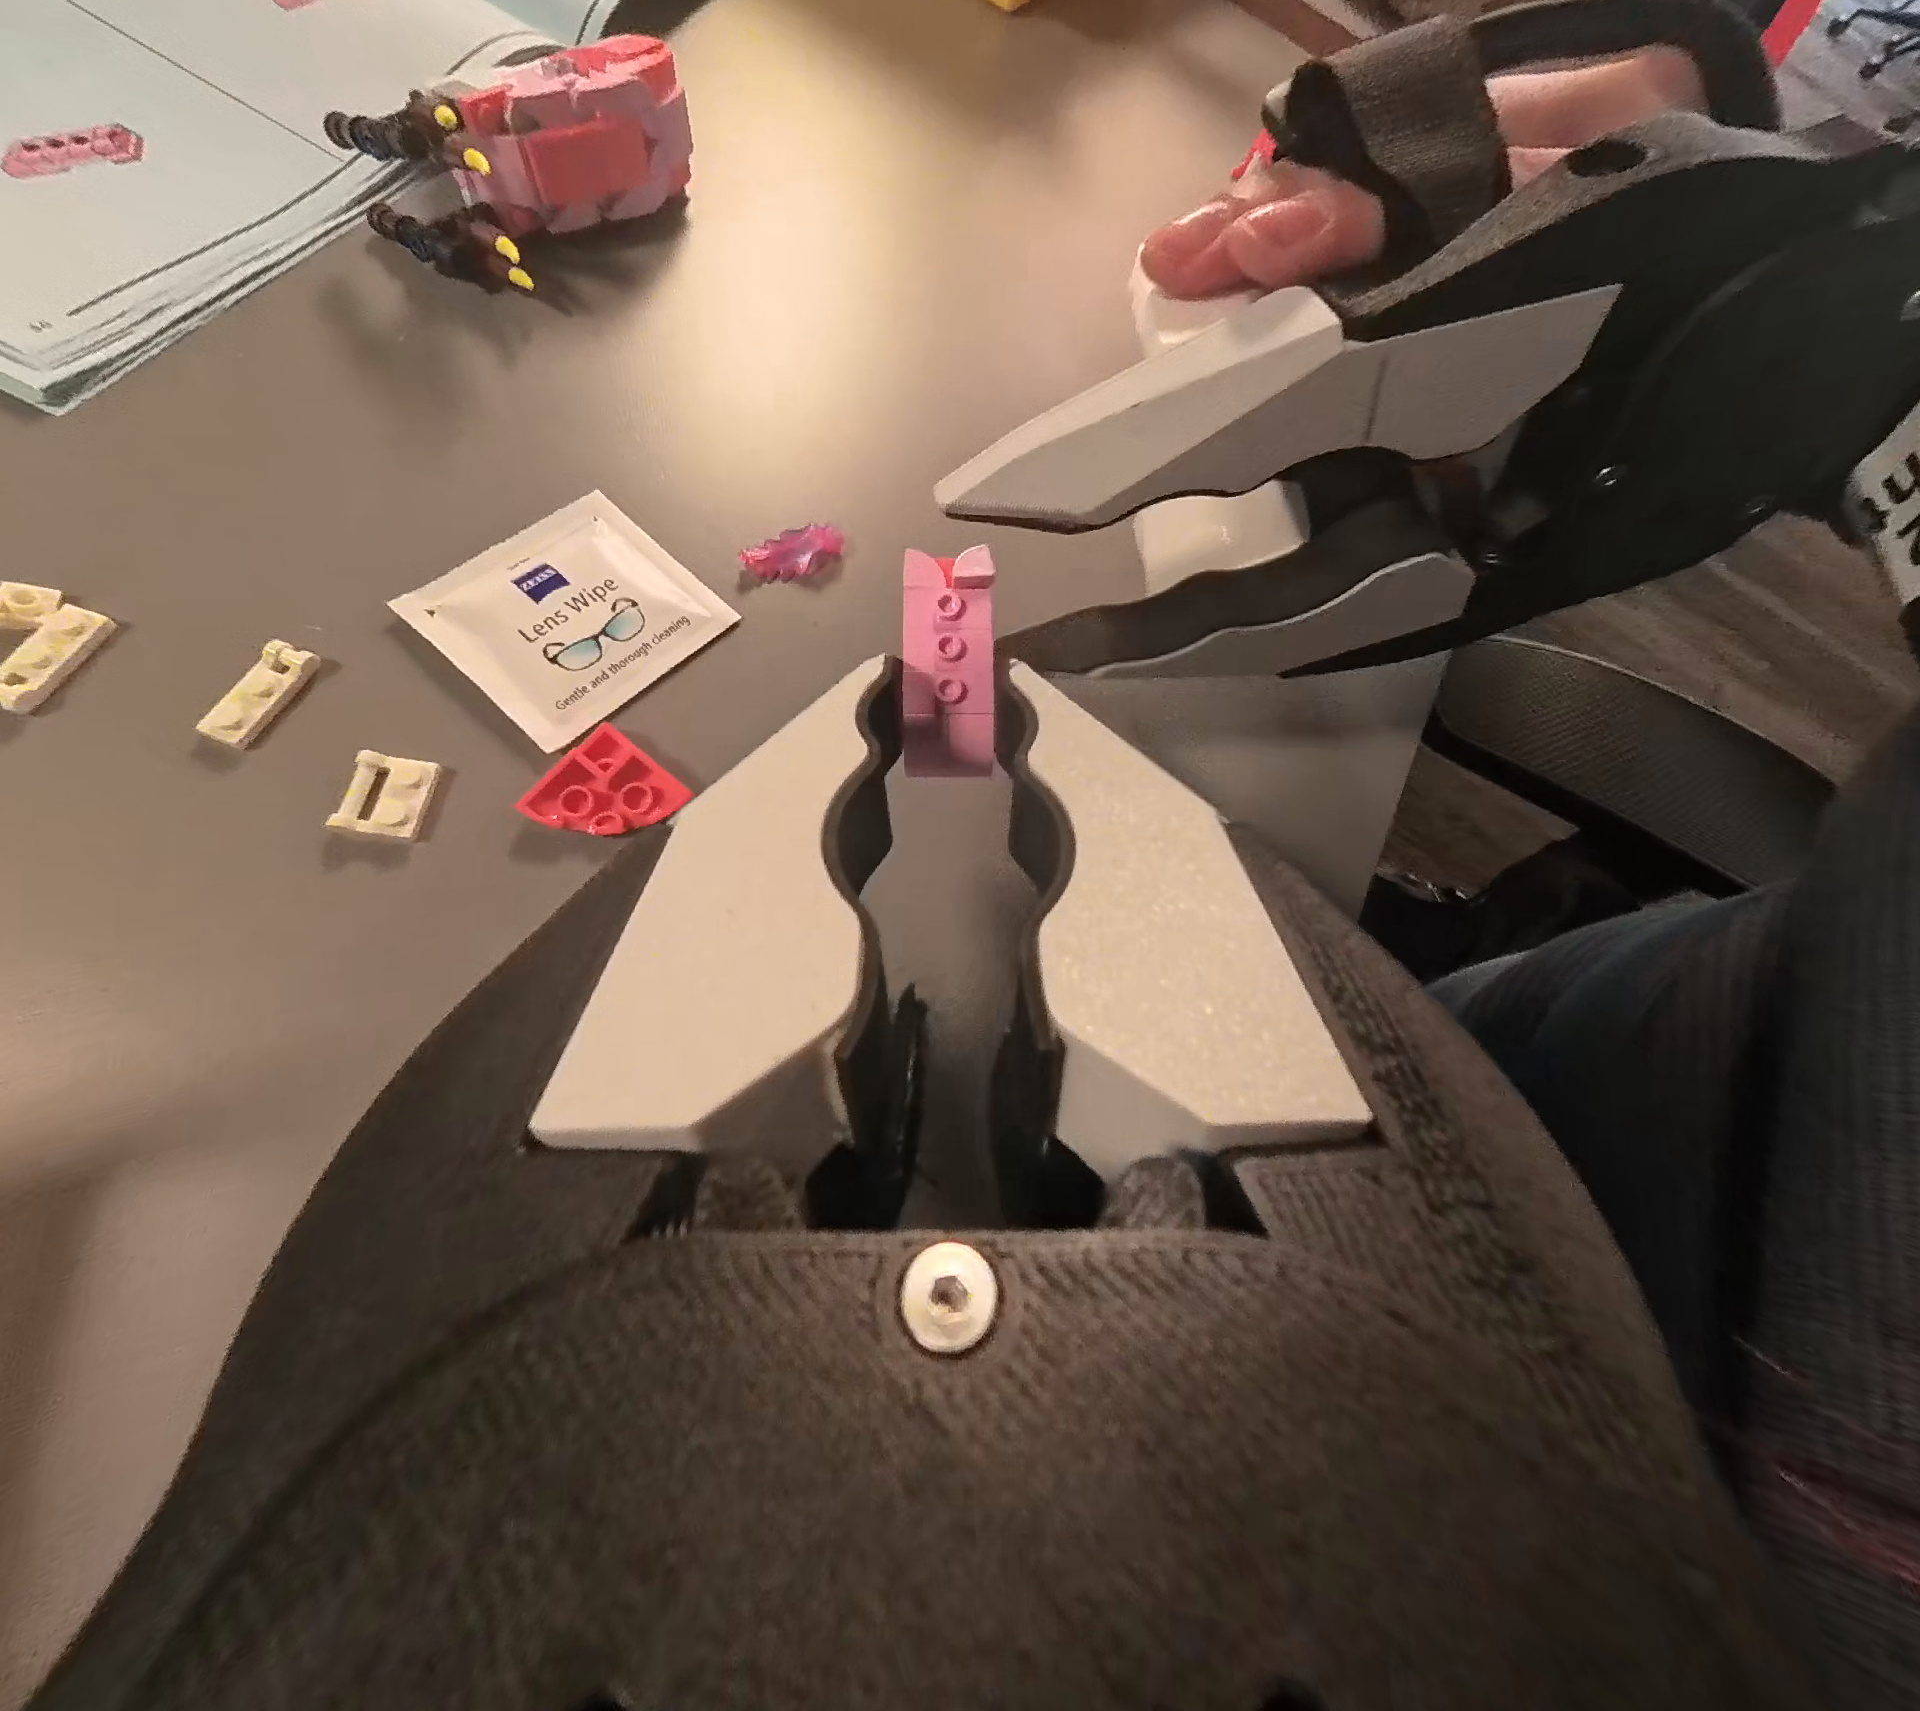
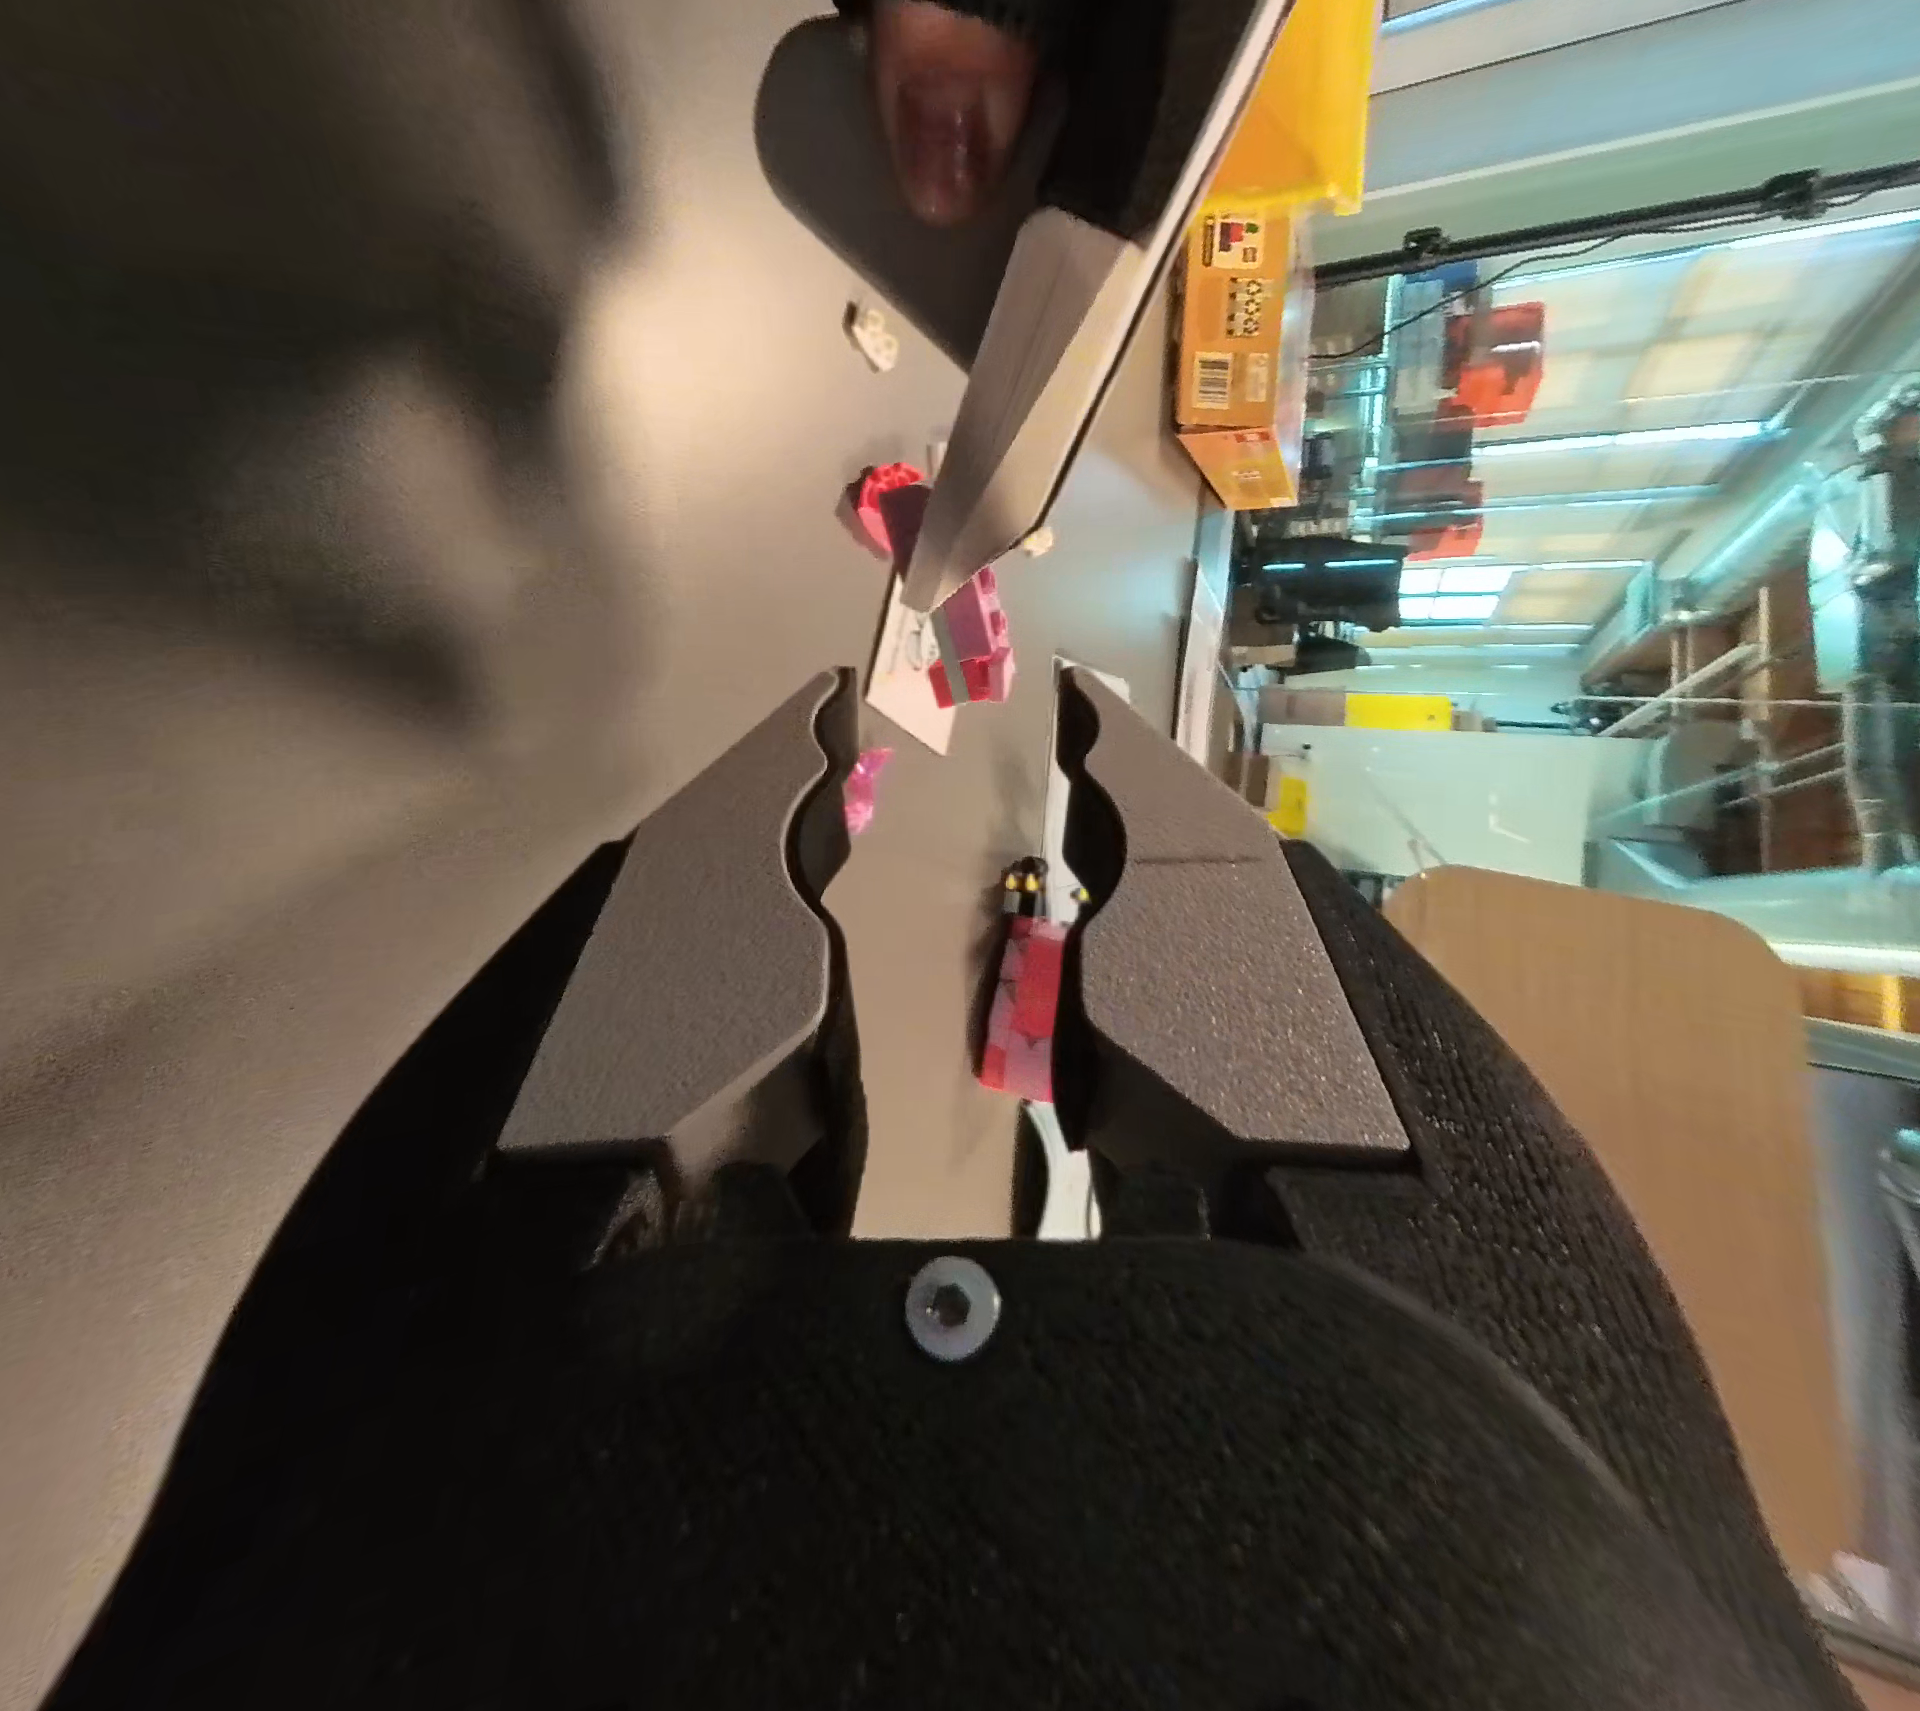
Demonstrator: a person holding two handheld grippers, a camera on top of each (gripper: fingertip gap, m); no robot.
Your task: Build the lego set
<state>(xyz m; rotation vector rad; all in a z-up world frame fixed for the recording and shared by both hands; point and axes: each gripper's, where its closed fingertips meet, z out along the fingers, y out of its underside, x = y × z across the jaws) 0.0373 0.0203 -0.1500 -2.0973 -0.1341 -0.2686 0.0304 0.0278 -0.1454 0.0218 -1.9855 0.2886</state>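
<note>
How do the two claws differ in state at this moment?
The left claw is narrow, its fingers pressed on an upright pink brick stack; the right claw is spread open with nothing between its fingers. The left claw's fingers sit side by side, level with the table; the right claw is turned on its side, one finger above the other, beside the stack's top. Both have grey fingers on black bodies.

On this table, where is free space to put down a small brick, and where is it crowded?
Bare table lies between the pink model, the wipe packet and the right gripper. Crowded: the left edge by the cream plates, and around the red plate near the left gripper.
</note>
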